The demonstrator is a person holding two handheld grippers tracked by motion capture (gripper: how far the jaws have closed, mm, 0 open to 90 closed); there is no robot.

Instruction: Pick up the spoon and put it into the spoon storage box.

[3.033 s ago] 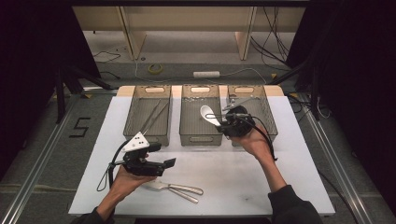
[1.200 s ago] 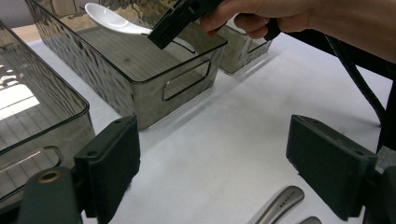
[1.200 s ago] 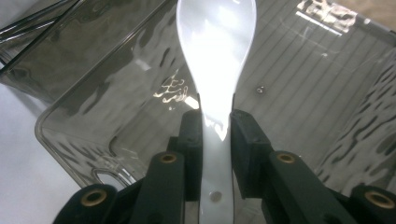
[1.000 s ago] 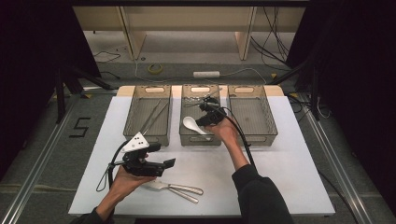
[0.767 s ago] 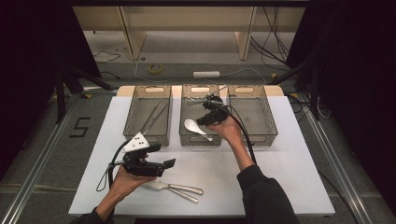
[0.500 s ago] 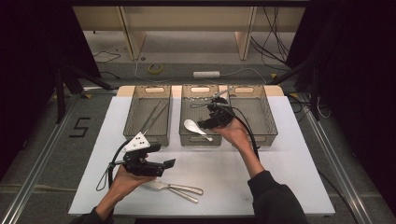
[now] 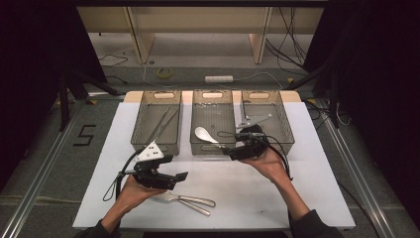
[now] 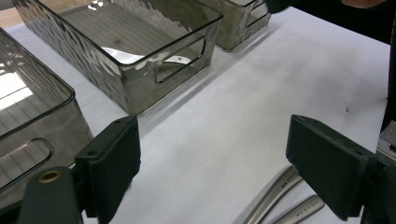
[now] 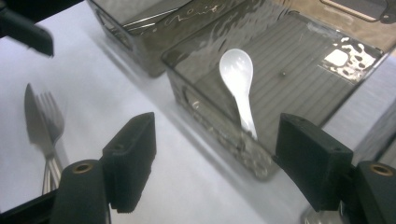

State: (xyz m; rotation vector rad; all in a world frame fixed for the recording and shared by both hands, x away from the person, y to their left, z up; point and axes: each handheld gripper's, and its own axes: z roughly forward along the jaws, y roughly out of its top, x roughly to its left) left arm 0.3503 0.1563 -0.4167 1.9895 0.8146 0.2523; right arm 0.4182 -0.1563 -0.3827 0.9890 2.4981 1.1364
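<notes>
High view first, from the left side of the table [image 7: 257, 198]. The left bin [image 7: 137, 130] at about 11 o'clock holds a pair of long thin sticks. Just in front of it the left gripper [image 7: 182, 177] hangs low with its fingers [image 8: 112, 156] spread wide and nothing between them. In the right gripper view, a knife [image 9: 31, 116] and a fork [image 9: 52, 112] lie side by side on the bare white top. They sit right under that left hand, toward 6 o'clock. Their long axis runs roughly from 9 to 3 o'clock, heads under the hand and handles trailing out toward 4. In the left gripper view the handle ends sit low between the open fingers, nearer the right-hand one, untouched.

At 12 o'clock, in the middle bin [image 7: 192, 124], the white spoon [image 7: 204, 135] lies free, bowl toward 10 o'clock and handle propped on the near wall. The right gripper [image 7: 229, 150] is just outside that wall, at the spoon's 4 o'clock. Its fingers [image 9: 133, 158] have just been opening and hold nothing. The right bin [image 7: 286, 126] at 1 o'clock carries a small metal piece I can't make out.

To my eye the pair on the table goes next. The left hand is much the nearer, and the fingers would need to straddle a handle across its length.
</notes>
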